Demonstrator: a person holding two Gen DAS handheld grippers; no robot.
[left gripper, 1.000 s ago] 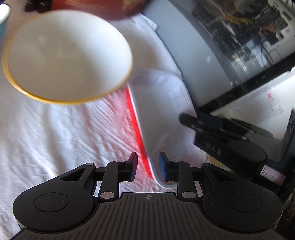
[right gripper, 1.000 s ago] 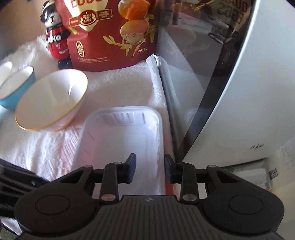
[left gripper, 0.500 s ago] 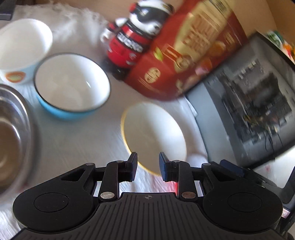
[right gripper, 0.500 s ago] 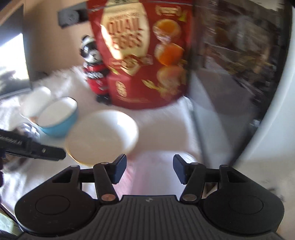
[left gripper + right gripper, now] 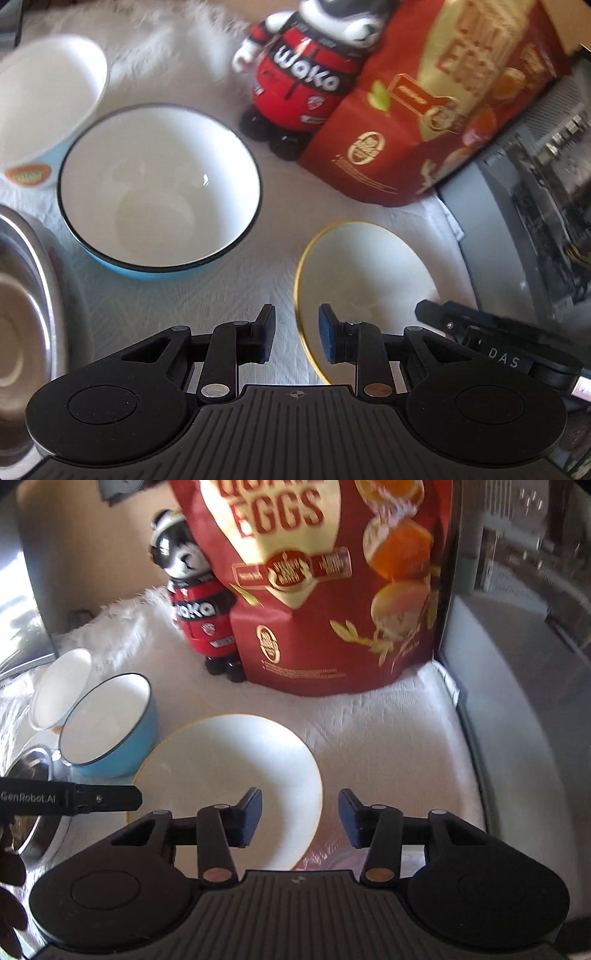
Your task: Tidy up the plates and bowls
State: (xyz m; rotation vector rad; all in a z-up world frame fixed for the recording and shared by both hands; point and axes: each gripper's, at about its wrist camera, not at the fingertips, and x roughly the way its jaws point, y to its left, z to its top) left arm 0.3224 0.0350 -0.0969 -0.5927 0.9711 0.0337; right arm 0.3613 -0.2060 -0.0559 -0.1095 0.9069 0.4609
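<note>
Two grippers pointed steeply down over a bench covered with a white textured cloth point(image 5: 192, 295). The left gripper point(image 5: 297, 338) had its jaws partly apart and steady; the thin gold rim of a white bowl point(image 5: 365, 280) ran through the gap between them, but whether the pads pressed on it could not be told. The right gripper point(image 5: 300, 818) hovered above the same bowl point(image 5: 229, 771), its jaws closing, with the right edge of the bowl under the gap and no pad on it. From the right wrist view the left gripper showed as a black bar at the left edge, and part of a dark hand point(image 5: 11, 893) was below it.

The white bowl was wide, shallow and glossy, and stood on the cloth near the front, beside a grey appliance point(image 5: 524, 709) with a dark glass face. To its left stood a deeper bowl, blue outside point(image 5: 159, 184), white inside, with a thin black rim. Behind that one stood a small white cup point(image 5: 44, 110) with an orange mark on its side. At the far left lay a shiny steel bowl point(image 5: 22, 314), round and reflecting. At the back stood a red bag point(image 5: 325, 590) of quail eggs, glossy with gold print, and a plastic bear figure point(image 5: 199, 605) in a red suit just beside it.
</note>
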